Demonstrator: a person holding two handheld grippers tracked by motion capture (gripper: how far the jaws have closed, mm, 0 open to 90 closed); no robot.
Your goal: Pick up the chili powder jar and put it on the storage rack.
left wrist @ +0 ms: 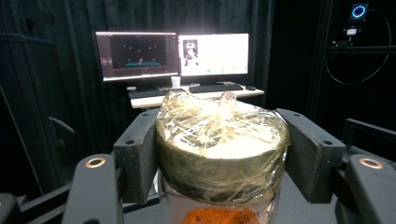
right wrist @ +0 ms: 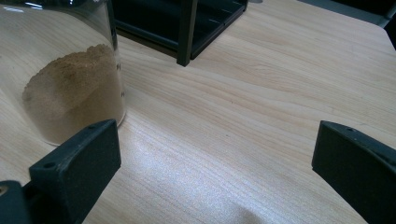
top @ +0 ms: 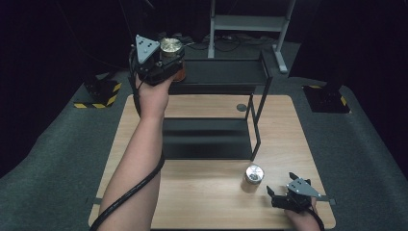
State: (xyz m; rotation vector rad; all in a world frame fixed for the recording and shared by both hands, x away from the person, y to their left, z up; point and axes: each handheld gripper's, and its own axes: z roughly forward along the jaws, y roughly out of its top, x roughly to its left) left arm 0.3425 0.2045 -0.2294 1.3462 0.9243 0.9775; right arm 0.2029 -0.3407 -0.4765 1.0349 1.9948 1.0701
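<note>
My left gripper (top: 166, 60) is raised at the left end of the black shelf rack's top tier (top: 221, 72), shut on a glass jar (top: 172, 48) with a gold lid wrapped in clear film. In the left gripper view both black pads press the sides of that lid (left wrist: 222, 144), and orange powder (left wrist: 219, 217) shows in the glass below. A second jar (top: 252, 177) with a silver lid stands on the wooden table (top: 202, 192), holding tan powder (right wrist: 74, 93). My right gripper (top: 279, 195) rests open on the table just right of it, with bare wood between its jaws.
The two-tier black rack's lower shelf (top: 207, 139) sits mid-table with thin upright posts (top: 255, 127) at its right side. Beyond the table stand a grey metal frame (top: 250, 24), two lit monitors (left wrist: 173, 53) and keyboards on a desk. Grey carpet surrounds the table.
</note>
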